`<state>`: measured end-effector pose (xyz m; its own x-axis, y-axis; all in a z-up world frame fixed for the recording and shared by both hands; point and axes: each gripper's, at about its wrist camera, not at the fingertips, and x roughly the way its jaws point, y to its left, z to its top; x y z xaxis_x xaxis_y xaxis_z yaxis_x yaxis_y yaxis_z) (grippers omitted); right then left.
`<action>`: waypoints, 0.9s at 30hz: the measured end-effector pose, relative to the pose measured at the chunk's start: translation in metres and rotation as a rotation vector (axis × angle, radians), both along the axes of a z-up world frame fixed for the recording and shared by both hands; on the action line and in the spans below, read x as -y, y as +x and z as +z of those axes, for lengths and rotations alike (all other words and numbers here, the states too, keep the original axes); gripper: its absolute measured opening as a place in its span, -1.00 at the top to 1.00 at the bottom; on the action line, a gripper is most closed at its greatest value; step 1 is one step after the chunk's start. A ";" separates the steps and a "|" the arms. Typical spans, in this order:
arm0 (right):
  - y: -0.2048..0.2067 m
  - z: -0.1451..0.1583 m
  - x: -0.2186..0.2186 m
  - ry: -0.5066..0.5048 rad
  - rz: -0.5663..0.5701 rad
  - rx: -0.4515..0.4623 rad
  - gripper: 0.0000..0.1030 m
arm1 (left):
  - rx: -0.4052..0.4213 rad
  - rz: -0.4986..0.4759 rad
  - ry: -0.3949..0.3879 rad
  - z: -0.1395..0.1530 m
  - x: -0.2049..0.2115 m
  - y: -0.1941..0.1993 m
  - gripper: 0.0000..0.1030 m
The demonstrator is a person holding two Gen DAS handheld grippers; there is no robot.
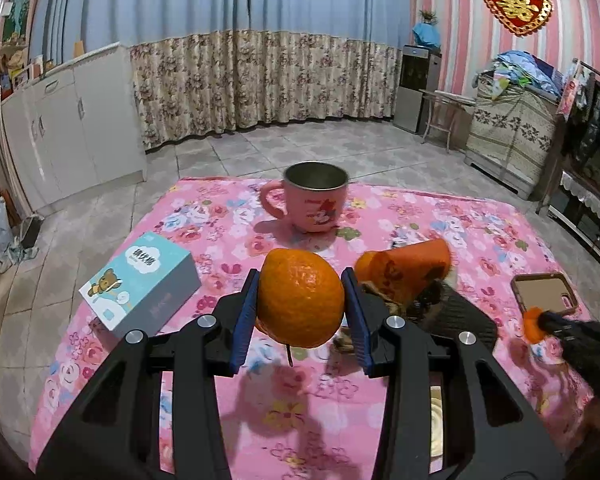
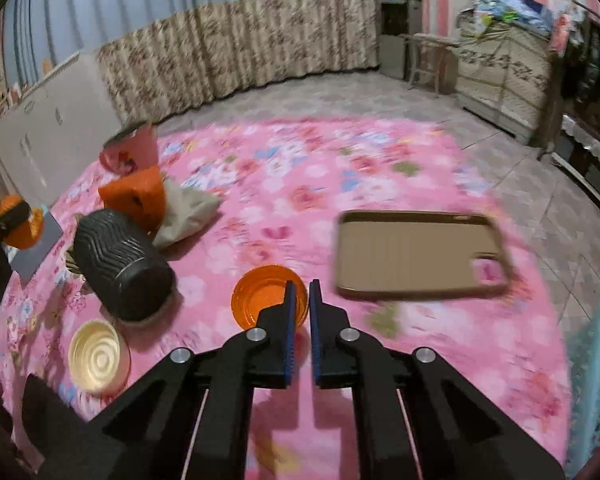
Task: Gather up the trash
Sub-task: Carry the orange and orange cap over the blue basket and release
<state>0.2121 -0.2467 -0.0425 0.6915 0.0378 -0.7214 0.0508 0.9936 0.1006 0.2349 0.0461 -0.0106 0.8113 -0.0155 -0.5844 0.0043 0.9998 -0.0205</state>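
Tissue box (image 1: 140,284) sits far left on the pink floral cloth (image 1: 440,216), blue with a bear print, lying flat. Next, left gripper (image 1: 300,300) is clenched on an orange peel (image 1: 300,296), blue pads pressed against both its sides and the peel raised off the cloth. Behind it stands a pink cartoon mug (image 1: 312,200), upright, handle to the left. Right of the peel an orange wrapper (image 1: 412,270) lies tipped over, with a black ribbed cup (image 2: 124,264) on its side beside it and a crumpled beige paper (image 2: 188,212) touching the wrapper. A pale round lid (image 2: 96,356) lies flat just in front of the black cup. Right gripper (image 2: 302,300) has its fingers pinched together on the rim of an orange cap (image 2: 266,298). Phone case (image 2: 420,256) lies flat further right, blurred. Turquoise basket (image 2: 596,368) is at the far right edge.
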 end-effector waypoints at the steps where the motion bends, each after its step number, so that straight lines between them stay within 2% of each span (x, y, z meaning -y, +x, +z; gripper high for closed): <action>1: -0.013 0.008 0.011 -0.003 -0.017 0.019 0.86 | 0.005 -0.014 0.015 0.000 0.007 -0.003 0.23; 5: -0.049 0.032 0.043 0.006 -0.065 0.072 0.86 | 0.025 -0.072 0.039 0.003 0.033 -0.017 0.23; 7: -0.072 0.046 0.058 -0.025 -0.083 0.100 0.86 | 0.035 -0.109 0.043 0.006 0.048 -0.027 0.23; 13: -0.122 0.062 0.105 -0.064 -0.148 0.128 0.86 | 0.074 -0.231 0.052 0.018 0.105 -0.056 0.23; 20: -0.162 0.049 0.163 -0.036 -0.284 0.086 0.86 | 0.070 -0.397 0.043 0.019 0.189 -0.078 0.23; 27: -0.194 0.037 0.211 -0.027 -0.435 0.093 0.87 | 0.029 -0.536 0.013 0.008 0.271 -0.095 0.22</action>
